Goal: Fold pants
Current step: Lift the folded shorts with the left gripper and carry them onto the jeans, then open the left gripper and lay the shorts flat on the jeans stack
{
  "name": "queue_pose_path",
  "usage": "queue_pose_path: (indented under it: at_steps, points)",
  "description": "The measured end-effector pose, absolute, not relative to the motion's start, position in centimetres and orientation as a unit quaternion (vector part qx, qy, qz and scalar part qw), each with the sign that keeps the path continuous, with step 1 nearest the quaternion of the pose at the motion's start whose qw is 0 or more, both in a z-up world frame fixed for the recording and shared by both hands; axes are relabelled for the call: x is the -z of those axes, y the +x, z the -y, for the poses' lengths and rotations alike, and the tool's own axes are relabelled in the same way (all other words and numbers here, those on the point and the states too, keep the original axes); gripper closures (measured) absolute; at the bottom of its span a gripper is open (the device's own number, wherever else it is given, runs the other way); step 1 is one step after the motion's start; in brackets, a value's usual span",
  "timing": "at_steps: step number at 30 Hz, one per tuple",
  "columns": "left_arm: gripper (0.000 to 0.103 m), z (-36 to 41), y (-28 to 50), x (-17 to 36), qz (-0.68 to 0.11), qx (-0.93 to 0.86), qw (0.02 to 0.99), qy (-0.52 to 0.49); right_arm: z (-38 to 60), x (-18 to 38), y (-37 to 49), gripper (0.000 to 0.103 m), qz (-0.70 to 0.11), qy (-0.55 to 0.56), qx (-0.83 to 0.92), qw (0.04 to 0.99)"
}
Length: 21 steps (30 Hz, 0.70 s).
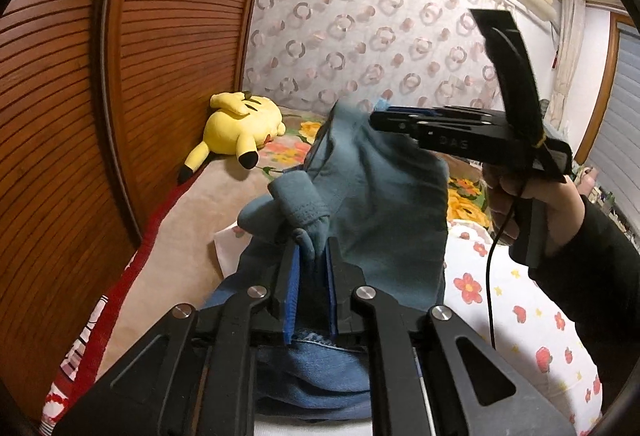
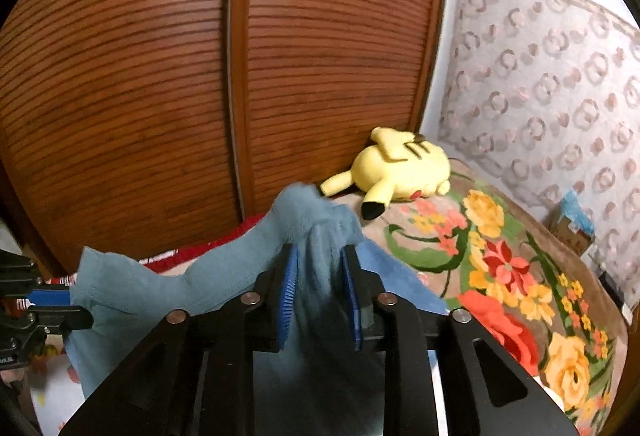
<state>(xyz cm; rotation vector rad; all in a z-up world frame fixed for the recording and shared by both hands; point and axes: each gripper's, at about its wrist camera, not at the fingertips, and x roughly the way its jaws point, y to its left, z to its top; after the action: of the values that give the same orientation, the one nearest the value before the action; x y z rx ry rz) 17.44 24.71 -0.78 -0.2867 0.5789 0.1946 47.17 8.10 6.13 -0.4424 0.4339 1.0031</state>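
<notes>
1. Left hand-held gripper [image 1: 311, 260]: its blue ribbed pads are clenched on a bunched edge of the soft blue-grey fleece pants [image 1: 376, 204], which are lifted clear of the bed [image 1: 520, 300] (a darker blue denim-like fabric [image 1: 312, 368] lies beneath this gripper; whether it belongs to the same garment cannot be told).
2. Right hand-held gripper [image 2: 318, 276]: its jaws are likewise closed on a gathered fold of the same pants, the cloth rising between the pads and sagging in a span toward the other gripper at the left edge of the right wrist view.
3. Position of the garment: held in the air between the two grippers, above the bed, with part of it draping downward.
4. Progress (a judgement): the task appears to be at an early or middle step. No flat, finished fold is visible; the pants are held up as if for straightening or for bringing one half over the other. Laying down, smoothing and the remaining folds seem left to do.
5. Materials: the pants look matte, thick and limp, with a stitched hem; they should crease softly and slip little against ribbed pads.
6. Surroundings: a yellow plush toy [image 2: 400, 168] lies on a flowered pile blanket [image 2: 500, 268] near the brown slatted wooden wardrobe door [image 2: 140, 96]; the white sheet bears small red flowers.
</notes>
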Motion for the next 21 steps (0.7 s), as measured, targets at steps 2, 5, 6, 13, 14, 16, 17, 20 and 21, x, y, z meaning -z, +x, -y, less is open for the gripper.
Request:
queue_pose_path:
  at_steps: [2,5,6,13,14,16,17,20,21]
  points:
    - [0.090,-24.6,17.2,0.3,-0.277,-0.100,0.946,-0.136,-7.4,-6.6,46.8,0.071,-0.204,-0.200,-0.468,0.836]
    - [0.072,-24.6,17.1,-0.6,-0.268,-0.108,0.949,-0.124,-6.0,-6.8,46.1,0.071,-0.212,-0.187,-0.470,0.836]
    - [0.061,-24.6,17.1,-0.8,-0.263,-0.107,0.951,-0.121,-5.6,-6.6,45.8,0.071,-0.216,-0.184,-0.473,0.834]
    - [0.056,-24.0,19.5,0.0,-0.280,-0.090,0.951,-0.097,-3.8,-3.8,45.0,0.071,-0.248,-0.200,-0.466,0.825]
    - [0.056,-23.9,20.0,0.6,-0.293,-0.089,0.947,-0.095,-3.7,-3.6,45.2,0.071,-0.251,-0.200,-0.462,0.826]
    - [0.056,-23.8,20.6,1.8,-0.313,-0.093,0.941,-0.089,-3.9,-3.5,45.8,0.071,-0.258,-0.199,-0.456,0.828]
    - [0.056,-23.9,20.7,2.3,-0.321,-0.097,0.938,-0.087,-4.0,-3.4,46.2,0.071,-0.259,-0.200,-0.452,0.830]
    - [0.056,-24.5,20.9,3.7,-0.336,-0.104,0.931,-0.094,-4.7,-3.0,47.7,0.071,-0.268,-0.198,-0.434,0.837]
    - [0.056,-24.6,20.9,3.9,-0.339,-0.105,0.930,-0.094,-5.0,-2.8,48.2,0.071,-0.276,-0.190,-0.434,0.836]
